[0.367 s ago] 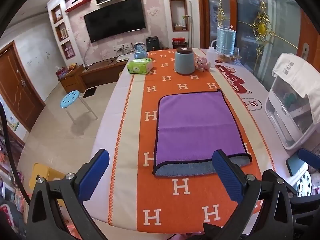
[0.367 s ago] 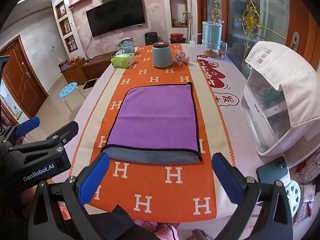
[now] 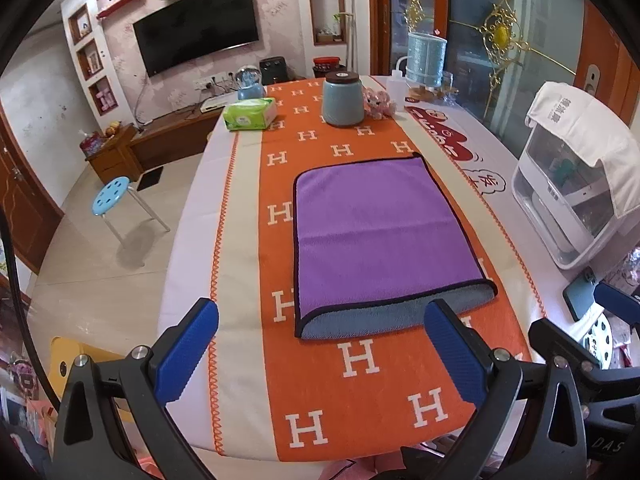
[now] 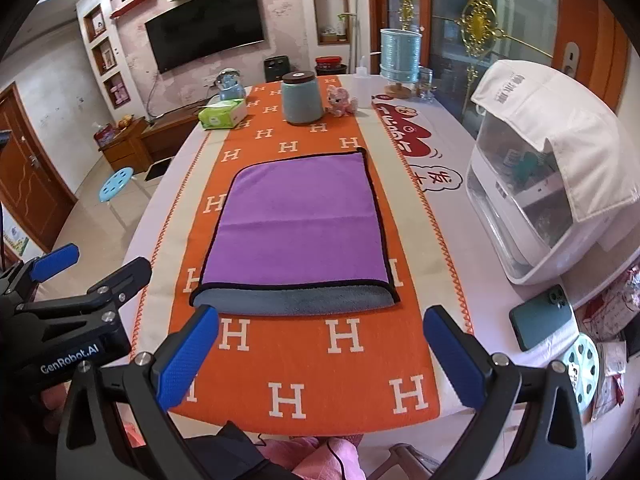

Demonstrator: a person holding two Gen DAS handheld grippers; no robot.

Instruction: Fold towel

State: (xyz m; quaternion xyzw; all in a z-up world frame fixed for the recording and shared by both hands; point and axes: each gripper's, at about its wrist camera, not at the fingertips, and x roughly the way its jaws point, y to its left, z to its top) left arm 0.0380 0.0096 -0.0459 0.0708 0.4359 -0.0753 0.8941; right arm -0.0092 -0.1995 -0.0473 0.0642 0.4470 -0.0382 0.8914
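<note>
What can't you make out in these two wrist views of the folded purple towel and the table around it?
- Purple towel with grey underside: lower layer covered by the purple top layer, both views.
- Dark green phone: partly behind the right gripper's blue finger, left wrist view.
- White covered appliance: contents blurred behind its clear front, top under a white cloth.

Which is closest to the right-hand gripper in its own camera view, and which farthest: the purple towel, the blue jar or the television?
From the right gripper:
1. Purple towel, straight ahead on the orange runner.
2. Blue jar, beyond the towel at the table's far end.
3. Television, on the far wall, left.
</note>
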